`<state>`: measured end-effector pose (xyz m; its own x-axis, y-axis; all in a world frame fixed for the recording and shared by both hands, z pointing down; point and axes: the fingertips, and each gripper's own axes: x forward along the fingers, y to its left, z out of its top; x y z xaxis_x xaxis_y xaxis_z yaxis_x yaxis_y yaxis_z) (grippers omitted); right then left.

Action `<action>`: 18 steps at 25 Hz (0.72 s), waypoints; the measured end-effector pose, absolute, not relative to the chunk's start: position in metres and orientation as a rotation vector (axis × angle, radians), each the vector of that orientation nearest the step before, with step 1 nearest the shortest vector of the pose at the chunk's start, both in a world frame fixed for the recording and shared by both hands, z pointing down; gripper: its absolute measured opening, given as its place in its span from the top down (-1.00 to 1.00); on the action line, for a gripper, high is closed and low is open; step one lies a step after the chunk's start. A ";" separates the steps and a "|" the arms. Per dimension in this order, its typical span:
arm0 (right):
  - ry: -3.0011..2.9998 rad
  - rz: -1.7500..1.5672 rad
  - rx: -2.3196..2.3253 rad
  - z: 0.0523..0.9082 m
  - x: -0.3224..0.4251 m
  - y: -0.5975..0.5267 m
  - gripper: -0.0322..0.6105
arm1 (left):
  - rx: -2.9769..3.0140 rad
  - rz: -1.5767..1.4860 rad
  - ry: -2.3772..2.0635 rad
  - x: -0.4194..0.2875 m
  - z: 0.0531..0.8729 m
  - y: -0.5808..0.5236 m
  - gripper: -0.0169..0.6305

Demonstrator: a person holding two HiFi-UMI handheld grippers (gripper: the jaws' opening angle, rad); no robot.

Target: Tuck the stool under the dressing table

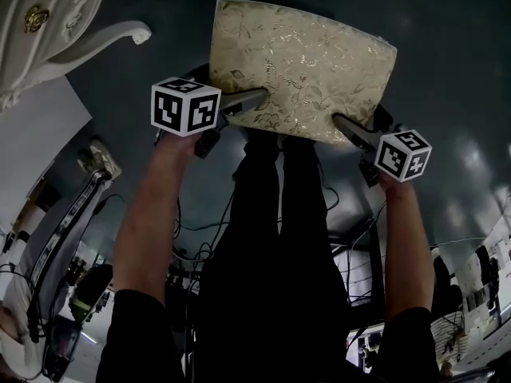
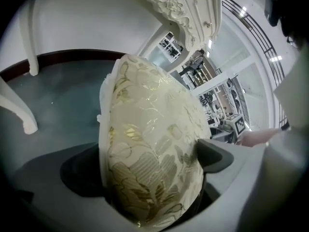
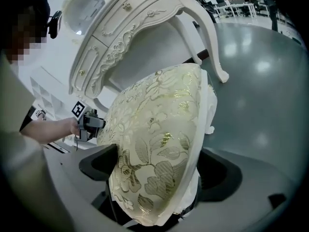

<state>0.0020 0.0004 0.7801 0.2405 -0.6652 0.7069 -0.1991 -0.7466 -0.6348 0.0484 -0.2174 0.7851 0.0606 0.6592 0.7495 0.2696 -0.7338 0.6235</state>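
Standing over the stool (image 1: pixel 303 62), the person has a gripper at each near corner of its gold-patterned cushion. The left gripper (image 1: pixel 249 102) has its jaws spread wide astride the cushion's edge, and the right gripper (image 1: pixel 347 126) does the same on the other side. In both gripper views the padding fills the gap between the jaws, but I see no dent where a pad would be squeezing it. From the head view only the upper jaw of each tool shows; the lower one is hidden beneath the cushion, as are the stool's legs.

The stool sits out on the dark floor (image 1: pixel 447 70), apart from the white dressing table (image 1: pixel 56 22), which is cut off at the upper left with one curled foot showing. The right gripper view shows its carved drawers just beyond the cushion. Two white legs (image 2: pixel 21 110) at the left gripper view's edge are cropped, and I cannot tell what they belong to.
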 end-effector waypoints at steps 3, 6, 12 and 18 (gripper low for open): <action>0.791 -1.544 -2.105 0.781 0.002 0.001 -0.63 | 2.029 1.736 0.927 0.048 0.785 -0.217 -0.85; 0.806 -1.575 -2.090 0.782 0.001 0.000 -0.63 | 2.015 1.762 0.911 0.043 0.785 -0.218 -0.85; 0.809 -1.583 -2.087 0.774 0.014 0.001 -0.63 | 2.002 1.752 0.899 0.051 0.779 -0.217 -0.85; 0.779 -1.626 -2.020 0.776 0.002 0.002 -0.63 | 1.934 1.779 0.889 0.040 0.787 -0.217 -0.86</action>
<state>0.0016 0.0025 0.7759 0.1542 -0.6619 0.7336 -0.1566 -0.7494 -0.6433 0.0402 -0.2171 0.7866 0.0064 0.6626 0.7490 0.2016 -0.7345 0.6480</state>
